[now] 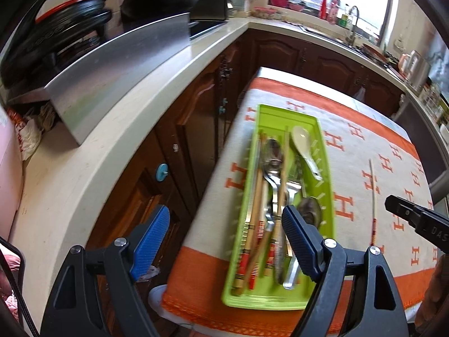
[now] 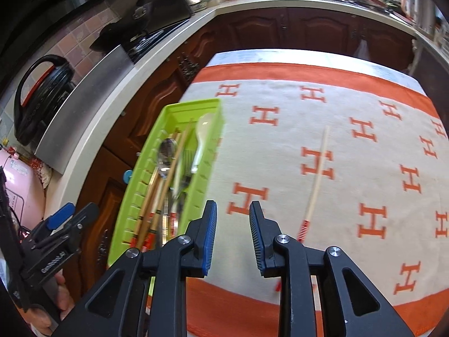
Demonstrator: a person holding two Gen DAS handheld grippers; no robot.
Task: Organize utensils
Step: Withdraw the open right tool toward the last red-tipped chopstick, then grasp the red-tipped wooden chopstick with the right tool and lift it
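A green tray (image 1: pixel 280 111) (image 2: pixel 196 104) lies on the orange-and-white cloth near the table's left edge. It holds wooden chopsticks (image 1: pixel 254 219) (image 2: pixel 157 199), metal spoons (image 1: pixel 273 163) (image 2: pixel 167 151) and a white ceramic spoon (image 1: pixel 304 148) (image 2: pixel 203 137). One chopstick (image 1: pixel 372 196) (image 2: pixel 317 179) with a red end lies alone on the cloth to the tray's right. My left gripper (image 1: pixel 224 241) hovers wide open over the tray's near left side, with nothing held. My right gripper (image 2: pixel 233 236) is open and empty between the tray and the lone chopstick.
The cloth-covered table (image 2: pixel 280 70) stands beside a pale L-shaped counter (image 1: pixel 118 123) with dark wooden cabinets (image 1: pixel 294 56). A steel panel (image 1: pixel 126 67) and a black cooker (image 1: pixel 70 22) are on the counter at the left. A sink tap (image 1: pixel 354 19) is at the back.
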